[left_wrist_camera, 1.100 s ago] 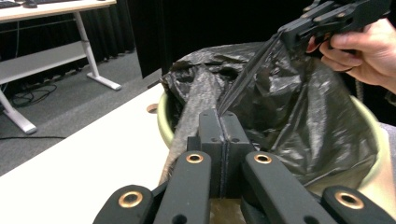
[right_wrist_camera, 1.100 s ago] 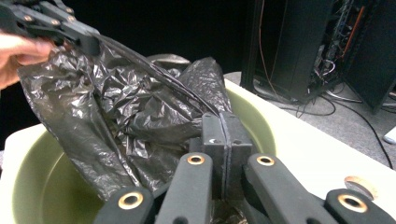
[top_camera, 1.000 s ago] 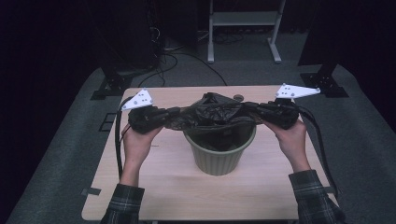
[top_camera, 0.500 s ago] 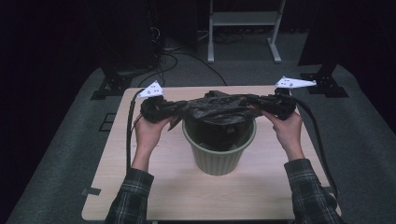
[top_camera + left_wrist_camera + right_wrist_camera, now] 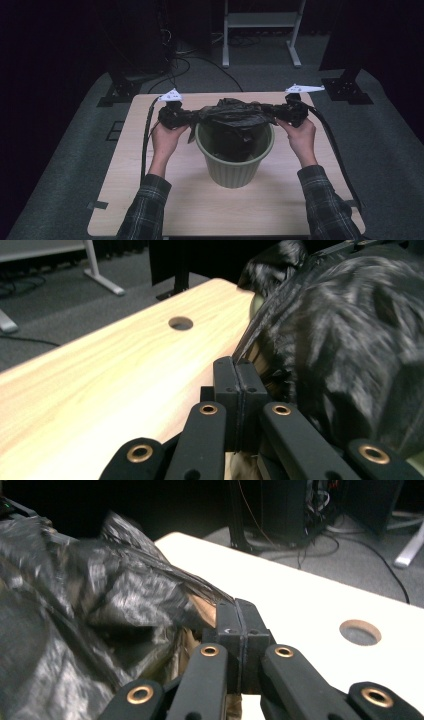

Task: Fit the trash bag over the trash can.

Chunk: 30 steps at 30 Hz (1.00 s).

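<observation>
Bag (image 5: 235,114), a black plastic liner, hangs stretched across the mouth of the green bin (image 5: 234,165) on the table (image 5: 150,195), and could snag or tear on the rim if pulled unevenly. Left gripper (image 5: 172,116) and right gripper (image 5: 292,111) each stand clamped on an edge; thin film could slip from either.

blurred: black bag (image 5: 340,340) | hidden: bin (image 5: 235,165) interior
</observation>
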### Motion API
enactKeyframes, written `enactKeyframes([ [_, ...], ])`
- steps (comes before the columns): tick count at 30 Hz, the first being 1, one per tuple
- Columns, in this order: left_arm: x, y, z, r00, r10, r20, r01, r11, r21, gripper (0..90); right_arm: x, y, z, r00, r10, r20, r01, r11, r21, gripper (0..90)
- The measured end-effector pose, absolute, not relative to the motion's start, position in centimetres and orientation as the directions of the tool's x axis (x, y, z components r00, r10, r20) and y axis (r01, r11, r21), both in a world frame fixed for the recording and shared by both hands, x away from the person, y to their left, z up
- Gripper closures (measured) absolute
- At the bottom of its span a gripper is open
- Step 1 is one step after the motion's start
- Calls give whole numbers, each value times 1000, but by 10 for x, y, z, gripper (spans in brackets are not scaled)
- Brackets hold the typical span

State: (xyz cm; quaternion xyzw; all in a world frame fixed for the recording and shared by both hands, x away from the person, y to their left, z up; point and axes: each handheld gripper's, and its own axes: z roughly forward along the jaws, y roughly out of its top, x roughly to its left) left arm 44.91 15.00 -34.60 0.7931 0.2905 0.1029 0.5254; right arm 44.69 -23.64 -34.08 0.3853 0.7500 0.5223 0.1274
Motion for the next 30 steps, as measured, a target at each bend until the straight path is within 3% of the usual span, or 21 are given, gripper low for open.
enactKeyframes([
  [16,471,136,-356,772,611,-175,440,-314,842,897,463,-224,-354,-612,755,236,523,161,837,900],
  [20,474,131,-363,759,634,-151,471,-374,799,897,465,-223,-358,-588,781,210,548,194,813,900],
  [24,471,139,-364,776,605,-178,439,-315,841,897,463,-232,-359,-578,784,226,545,164,822,899],
  [25,470,140,-362,780,599,-179,428,-302,852,896,461,-236,-357,-589,773,237,529,147,836,888],
  [27,466,144,-355,797,582,-159,384,-285,878,896,459,-241,-351,-601,760,249,497,111,861,722],
  [30,461,145,-348,818,561,-129,343,-295,892,896,454,-251,-338,-619,737,271,454,55,889,597],
])
